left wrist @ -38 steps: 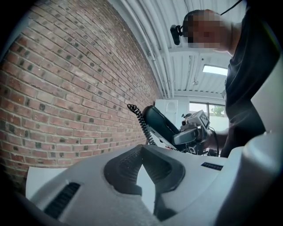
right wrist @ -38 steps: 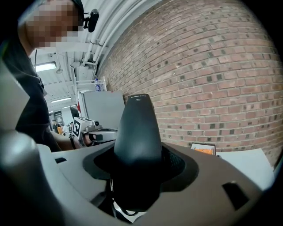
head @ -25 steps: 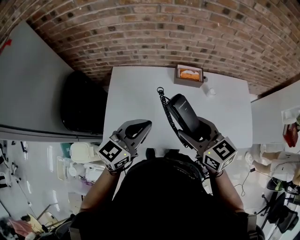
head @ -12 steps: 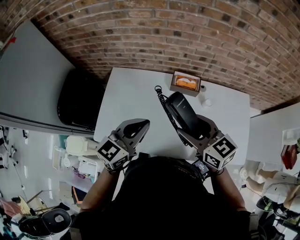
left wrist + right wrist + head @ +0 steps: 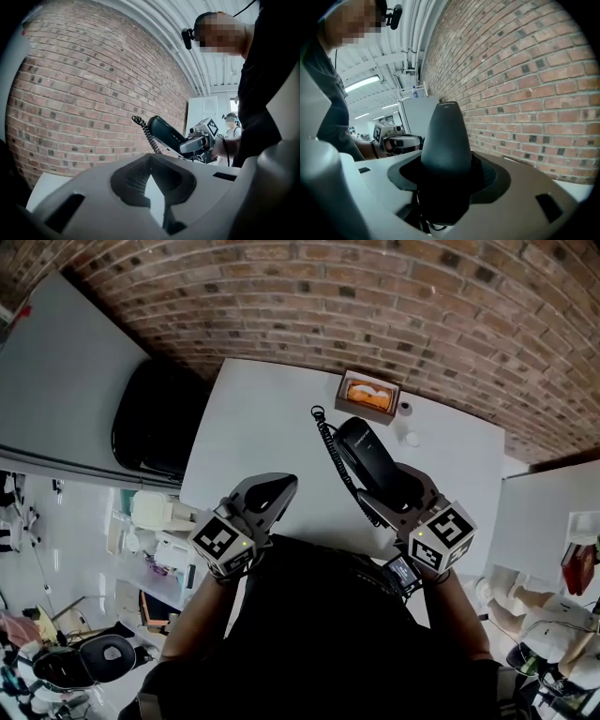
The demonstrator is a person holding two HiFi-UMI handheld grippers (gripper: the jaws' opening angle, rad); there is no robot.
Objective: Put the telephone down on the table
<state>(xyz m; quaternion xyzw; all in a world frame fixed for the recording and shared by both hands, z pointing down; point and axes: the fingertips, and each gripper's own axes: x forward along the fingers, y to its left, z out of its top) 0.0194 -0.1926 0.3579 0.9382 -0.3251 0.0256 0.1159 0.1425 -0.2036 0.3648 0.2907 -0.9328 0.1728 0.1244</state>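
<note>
Black telephone (image 5: pixel 362 452) pinched in right claw (image 5: pixel 395 493) over table (image 5: pixel 262 418); left claw (image 5: pixel 280 487) seemingly pressed together.

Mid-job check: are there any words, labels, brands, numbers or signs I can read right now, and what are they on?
No text is readable in any view.
On the telephone: nothing legible.
On the orange box: too small to read.
On the left cube and right cube: black-and-white square patterns only, no words.

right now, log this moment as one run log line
right gripper: shut on telephone, tilted, above table | left gripper: shut, empty | cord: hangs from telephone
</note>
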